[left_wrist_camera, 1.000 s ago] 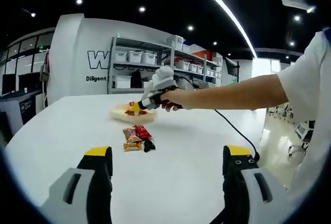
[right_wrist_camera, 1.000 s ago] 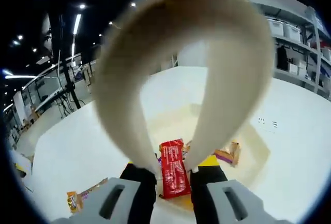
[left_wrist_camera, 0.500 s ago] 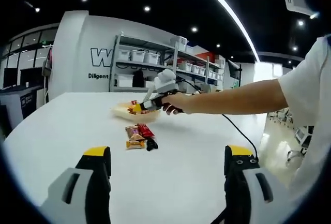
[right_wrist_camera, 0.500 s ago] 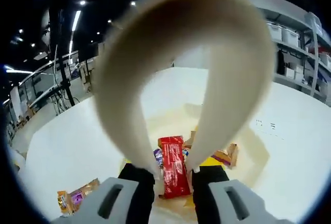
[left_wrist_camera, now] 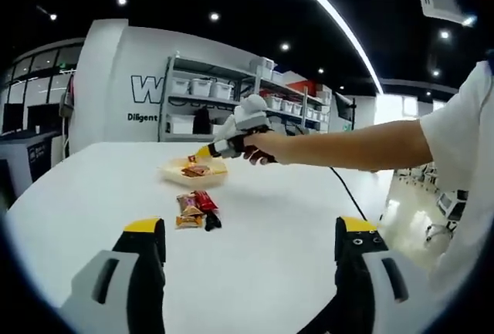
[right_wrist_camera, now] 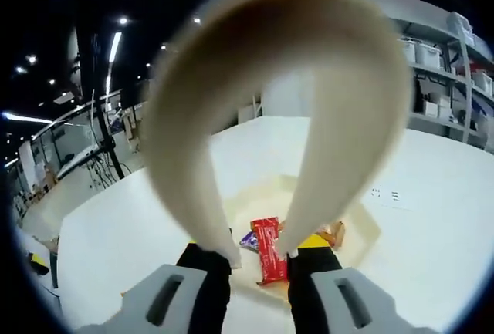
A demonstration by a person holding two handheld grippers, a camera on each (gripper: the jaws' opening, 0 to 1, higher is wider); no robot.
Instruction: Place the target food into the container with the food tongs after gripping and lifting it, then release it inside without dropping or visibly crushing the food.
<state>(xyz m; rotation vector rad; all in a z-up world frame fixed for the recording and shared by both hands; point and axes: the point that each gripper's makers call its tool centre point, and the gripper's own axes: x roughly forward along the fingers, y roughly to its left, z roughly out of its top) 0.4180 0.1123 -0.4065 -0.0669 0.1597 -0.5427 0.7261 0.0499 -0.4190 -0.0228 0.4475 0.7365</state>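
Note:
Beige food tongs (right_wrist_camera: 278, 56) arch across the right gripper view, and my right gripper (right_wrist_camera: 256, 261) is shut on their two arms. Beyond the tong tips, a red snack packet (right_wrist_camera: 268, 247) lies flat in the pale shallow container (right_wrist_camera: 363, 230), with a purple packet (right_wrist_camera: 248, 240) and an orange one (right_wrist_camera: 332, 234) beside it. In the left gripper view, a hand holds the right gripper (left_wrist_camera: 231, 145) just above the container (left_wrist_camera: 174, 166). A small pile of packets (left_wrist_camera: 193, 210) lies on the white table (left_wrist_camera: 270, 218) in front of it. My left gripper (left_wrist_camera: 251, 230) is open and holds nothing.
A person's bare arm (left_wrist_camera: 347, 145) reaches in from the right, with a black cable (left_wrist_camera: 351, 195) trailing down to the table. Shelving with white bins (left_wrist_camera: 224, 87) stands behind the table. The rounded table edge falls away to the floor on the right.
The right gripper has lifted away from the container. The red packet now looks smaller and farther off, lying in the container. The left gripper stays open.

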